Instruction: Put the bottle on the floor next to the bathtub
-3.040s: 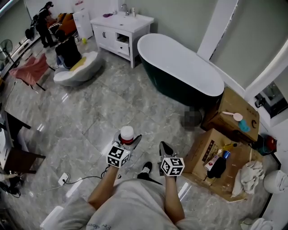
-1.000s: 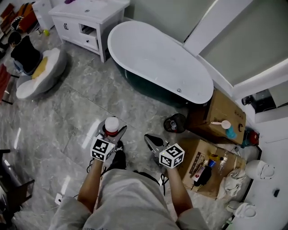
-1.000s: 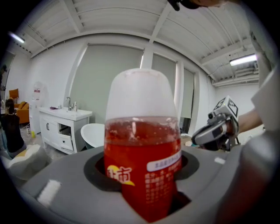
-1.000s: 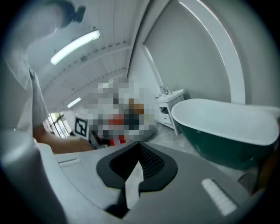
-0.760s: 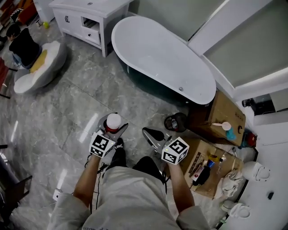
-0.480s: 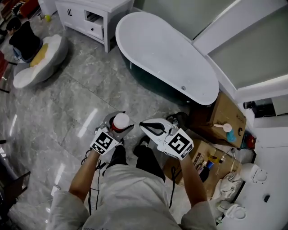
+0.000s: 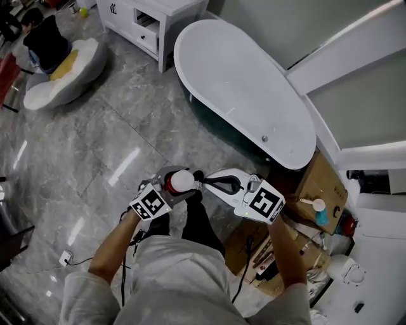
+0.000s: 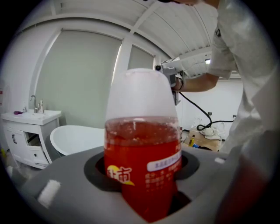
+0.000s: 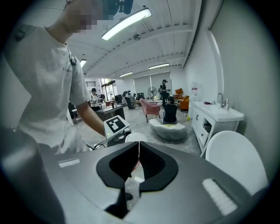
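My left gripper is shut on a bottle of red liquid with a white cap, held upright above the grey marble floor. In the left gripper view the bottle fills the gap between the jaws. My right gripper is shut and holds nothing; its tips point left, close to the bottle's cap. In the right gripper view the jaws meet, and the white cap shows just beyond them. The white bathtub with a dark outer wall stands ahead, up and to the right.
Cardboard boxes with small items sit at the tub's near end on the right. A white vanity stands at the tub's far end. A person sits on a floor cushion far left. A cable and socket lie lower left.
The view has shifted toward the tub. My right gripper swung left until its tips came close to the bottle cap. The left gripper kept its hold on the bottle.
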`<action>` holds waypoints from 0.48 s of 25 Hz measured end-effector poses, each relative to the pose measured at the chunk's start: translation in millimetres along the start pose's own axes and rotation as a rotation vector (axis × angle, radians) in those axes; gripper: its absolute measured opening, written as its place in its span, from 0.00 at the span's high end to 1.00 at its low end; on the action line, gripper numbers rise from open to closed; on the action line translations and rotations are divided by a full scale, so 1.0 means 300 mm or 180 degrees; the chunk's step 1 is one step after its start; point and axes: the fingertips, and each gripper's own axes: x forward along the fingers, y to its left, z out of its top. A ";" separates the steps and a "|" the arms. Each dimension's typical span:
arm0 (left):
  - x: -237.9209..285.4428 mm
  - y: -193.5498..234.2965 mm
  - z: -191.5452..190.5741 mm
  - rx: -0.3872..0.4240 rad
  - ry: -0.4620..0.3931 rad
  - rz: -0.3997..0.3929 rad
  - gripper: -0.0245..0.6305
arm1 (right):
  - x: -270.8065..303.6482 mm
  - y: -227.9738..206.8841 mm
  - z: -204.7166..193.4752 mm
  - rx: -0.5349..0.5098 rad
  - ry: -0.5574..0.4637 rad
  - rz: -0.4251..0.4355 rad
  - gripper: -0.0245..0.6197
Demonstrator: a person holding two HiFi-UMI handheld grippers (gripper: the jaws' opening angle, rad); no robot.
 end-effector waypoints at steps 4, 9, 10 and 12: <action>0.115 0.072 0.016 -0.0056 0.0050 0.0018 0.46 | -0.052 -0.129 -0.026 -0.0114 0.0051 0.0205 0.93; 0.297 0.196 0.043 -0.0292 0.0078 0.0151 0.46 | -0.121 -0.299 -0.078 -0.0212 0.0037 0.0518 0.80; 0.334 0.216 0.053 -0.0292 0.0094 0.0154 0.46 | -0.136 -0.333 -0.092 -0.0236 0.0070 0.0576 0.76; 0.408 0.252 0.073 -0.0263 0.0116 0.0148 0.46 | -0.157 -0.396 -0.133 -0.0341 0.0214 0.0690 0.67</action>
